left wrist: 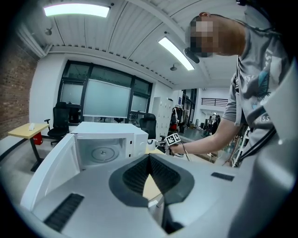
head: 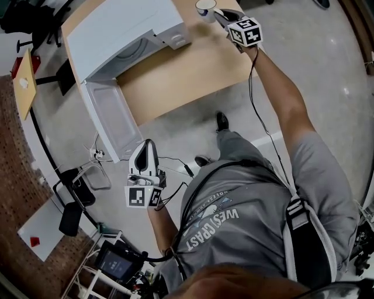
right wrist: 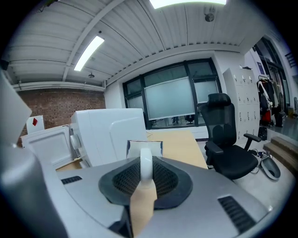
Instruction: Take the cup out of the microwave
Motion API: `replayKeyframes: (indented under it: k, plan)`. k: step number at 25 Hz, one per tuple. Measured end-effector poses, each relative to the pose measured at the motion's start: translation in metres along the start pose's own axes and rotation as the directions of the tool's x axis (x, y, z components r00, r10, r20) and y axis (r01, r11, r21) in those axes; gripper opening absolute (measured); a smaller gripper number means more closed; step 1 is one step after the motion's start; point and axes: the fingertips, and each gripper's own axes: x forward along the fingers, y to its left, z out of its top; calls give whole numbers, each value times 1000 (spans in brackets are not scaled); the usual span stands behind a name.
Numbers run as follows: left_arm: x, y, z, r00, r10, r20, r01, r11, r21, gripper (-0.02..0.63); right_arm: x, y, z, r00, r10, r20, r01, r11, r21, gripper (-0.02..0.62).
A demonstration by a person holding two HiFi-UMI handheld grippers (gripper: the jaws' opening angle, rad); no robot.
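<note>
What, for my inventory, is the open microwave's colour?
White; the boxy microwave shows best in the left gripper view.

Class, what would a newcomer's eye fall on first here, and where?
The white microwave stands on the wooden table with its door wide open and nothing inside. Right of it in the head view, the right gripper has its jaws shut on the handle of a white cup.

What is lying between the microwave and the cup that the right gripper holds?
Nothing but a bare strip of the wooden table; the head view shows it between the microwave and the cup.
</note>
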Motion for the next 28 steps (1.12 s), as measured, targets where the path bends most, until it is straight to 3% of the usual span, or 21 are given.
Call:
replayKeyframes:
  k: [12,28]
  plan:
    - [25,11,-22,999,17,-49,-18,1000,-19,43,50,-15,-35,999,5,-32,-6,1000,-21,71]
    - [34,13,-29,996,14,-85,-17,999,-33,43,63,-22,-44,1000,-12,-25,11,999,-38,70]
